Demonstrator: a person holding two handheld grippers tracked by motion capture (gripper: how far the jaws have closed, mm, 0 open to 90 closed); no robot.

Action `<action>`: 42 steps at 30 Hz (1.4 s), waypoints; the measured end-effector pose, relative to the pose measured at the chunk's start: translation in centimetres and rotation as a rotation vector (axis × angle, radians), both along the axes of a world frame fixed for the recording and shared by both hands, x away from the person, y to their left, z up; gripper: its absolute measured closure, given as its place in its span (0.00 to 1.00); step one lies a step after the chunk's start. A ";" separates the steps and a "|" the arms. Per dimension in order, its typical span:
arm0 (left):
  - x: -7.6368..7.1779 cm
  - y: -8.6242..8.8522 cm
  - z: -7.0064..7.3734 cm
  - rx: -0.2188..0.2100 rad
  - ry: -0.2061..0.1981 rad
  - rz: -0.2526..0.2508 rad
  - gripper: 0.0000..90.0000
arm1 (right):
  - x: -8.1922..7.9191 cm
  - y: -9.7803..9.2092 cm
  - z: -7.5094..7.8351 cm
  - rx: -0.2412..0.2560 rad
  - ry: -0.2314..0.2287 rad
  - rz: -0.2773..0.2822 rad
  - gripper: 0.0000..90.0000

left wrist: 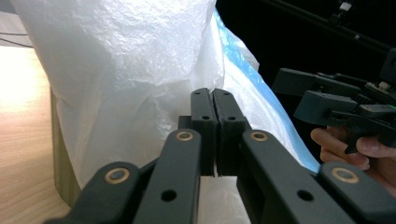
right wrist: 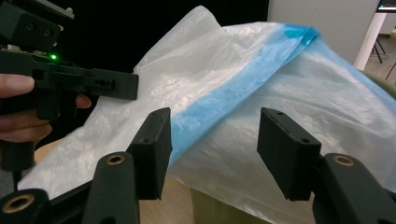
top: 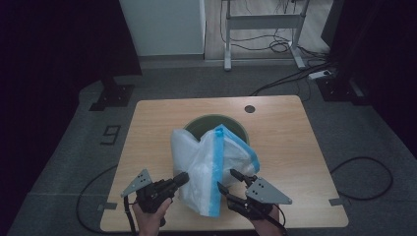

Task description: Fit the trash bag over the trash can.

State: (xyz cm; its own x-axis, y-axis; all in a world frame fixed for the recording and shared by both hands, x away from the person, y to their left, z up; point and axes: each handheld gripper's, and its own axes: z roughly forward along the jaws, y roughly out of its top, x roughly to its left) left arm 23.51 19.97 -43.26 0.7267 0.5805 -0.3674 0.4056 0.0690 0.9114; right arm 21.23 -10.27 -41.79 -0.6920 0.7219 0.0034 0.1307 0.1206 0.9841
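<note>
- High view, at the left: the left claw (top: 183,179) comes in from the near table (top: 147,128) edge, held by a hand (top: 150,216), its tip against the near left side of the bag (top: 206,162).
- Left gripper view: the left claw (left wrist: 214,100) has its jaws pressed together with no gap showing, and a fold of the white bag (left wrist: 121,70) appears pinched at their tips; the film is thin there, so how much is caught is hard to tell.
- High view, in the middle: the bag is white plastic with a blue band (top: 231,147) along one edge. It stands crumpled over the near rim of a green bin (top: 216,123) at the table's centre and droops toward the near edge.
- Right gripper view: the bag (right wrist: 233,84) rises just beyond the jaws, its blue band (right wrist: 233,93) running diagonally up to the right; the left claw (right wrist: 119,86) touches its far side.
- High view, at the right: the right claw (top: 231,181) sits just beside the bag's near right side, next to the blue band.
- Right gripper view: the right claw (right wrist: 212,144) has its jaws spread wide and grips nothing; the bag lies past the gap between them.
</note>
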 end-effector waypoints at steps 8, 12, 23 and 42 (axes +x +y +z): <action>-0.9 -1.2 2.6 0.090 -0.095 0.080 0.68 | 0.6 1.2 -0.4 -0.053 -0.011 -0.008 0.52; -0.8 -2.0 4.0 0.149 -0.135 0.098 0.62 | 0.5 1.3 -0.5 -0.062 -0.011 -0.008 0.54; 1.6 -4.9 4.6 0.280 -0.072 0.069 0.61 | 0.4 1.2 -0.5 -0.066 -0.012 -0.008 0.54; 2.2 -1.6 3.8 -0.025 -0.038 -0.101 0.99 | -0.1 -0.6 0.4 -0.014 -0.042 -0.030 0.55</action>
State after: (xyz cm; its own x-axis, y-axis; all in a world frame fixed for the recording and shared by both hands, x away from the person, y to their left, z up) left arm 25.74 18.34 -39.45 0.7948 0.4944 -0.3521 0.3769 0.0526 0.9248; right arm 21.12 -10.92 -41.34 -0.6691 0.7423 -0.0355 0.0927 0.1307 0.9871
